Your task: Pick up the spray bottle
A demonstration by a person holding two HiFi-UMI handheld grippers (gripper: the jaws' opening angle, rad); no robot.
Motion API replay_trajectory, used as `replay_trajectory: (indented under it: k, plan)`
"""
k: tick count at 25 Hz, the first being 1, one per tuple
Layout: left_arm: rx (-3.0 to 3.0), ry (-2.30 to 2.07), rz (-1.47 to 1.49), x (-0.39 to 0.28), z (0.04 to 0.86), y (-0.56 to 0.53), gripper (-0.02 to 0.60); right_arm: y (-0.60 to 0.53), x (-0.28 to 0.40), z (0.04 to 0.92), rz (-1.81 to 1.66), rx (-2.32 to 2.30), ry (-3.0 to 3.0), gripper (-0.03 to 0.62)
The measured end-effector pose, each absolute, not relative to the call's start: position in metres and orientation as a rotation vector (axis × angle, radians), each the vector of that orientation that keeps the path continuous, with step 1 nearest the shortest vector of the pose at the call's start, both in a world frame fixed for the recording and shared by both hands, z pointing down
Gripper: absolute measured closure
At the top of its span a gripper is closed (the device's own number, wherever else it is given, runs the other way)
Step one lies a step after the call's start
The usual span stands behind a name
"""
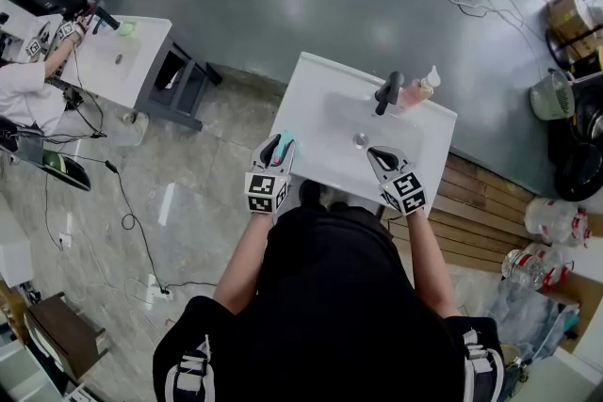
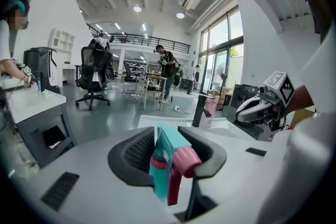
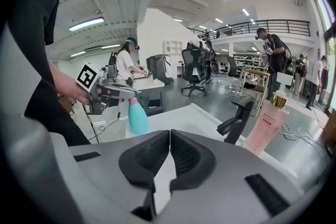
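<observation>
The spray bottle (image 2: 168, 165) is teal with a pink trigger and nozzle. Its head sits between the jaws of my left gripper (image 2: 167, 136), and both pads press against it. In the right gripper view the teal bottle body (image 3: 138, 115) hangs upright below the left gripper (image 3: 113, 91), at the left end of the white counter; whether its base touches the counter I cannot tell. In the head view the left gripper (image 1: 279, 146) is at the counter's near left corner. My right gripper (image 3: 170, 136) is shut with nothing in it and hovers over the counter's near edge (image 1: 380, 155).
The white counter (image 1: 320, 89) has a sink basin with a black faucet (image 1: 388, 92) and a pink bottle (image 1: 415, 92) beside the faucet at the far side. A desk with a seated person (image 1: 24, 89) stands at the left. Boxes, jugs and a basket crowd the floor on the right.
</observation>
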State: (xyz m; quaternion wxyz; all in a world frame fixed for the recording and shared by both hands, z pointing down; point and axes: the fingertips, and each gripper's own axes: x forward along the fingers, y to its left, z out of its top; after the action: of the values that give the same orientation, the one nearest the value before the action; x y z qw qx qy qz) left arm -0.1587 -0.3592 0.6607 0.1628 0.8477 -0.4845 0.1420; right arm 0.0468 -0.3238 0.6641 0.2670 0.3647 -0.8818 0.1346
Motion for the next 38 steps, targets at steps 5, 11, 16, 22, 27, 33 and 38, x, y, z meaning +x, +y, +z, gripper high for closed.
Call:
replay_trajectory:
  k: [5,11,16,22,27,33,38]
  plan:
    - [2.421,-1.396,0.417,-0.159,0.660,-0.360,0.479,-0.323,0.048,0.666,0.367,0.987,-2.379,0.576]
    - [2.422,-1.385,0.412,-0.159,0.658,-0.362,0.482,-0.327,0.049,0.664,0.369,0.988,-2.378,0.576]
    - [2.419,-1.362,0.419,-0.160,0.659,-0.365,0.482,-0.330,0.046,0.664,0.370,0.985,-2.380,0.576]
    - [2.434,-1.353,0.415,-0.160,0.648,-0.369,0.482,-0.336,0.042,0.661,0.366,0.987,-2.395,0.576]
    - [2.452,-1.370,0.396,-0.162,0.632,-0.372,0.482,-0.340,0.036,0.658,0.369,0.989,-2.417,0.576]
    - [2.477,-1.393,0.377,-0.163,0.607,-0.374,0.482,-0.343,0.032,0.652,0.365,0.984,-2.465,0.577]
    - [2.494,-1.410,0.339,-0.164,0.584,-0.372,0.482,-0.344,0.025,0.647,0.355,0.969,-2.500,0.577]
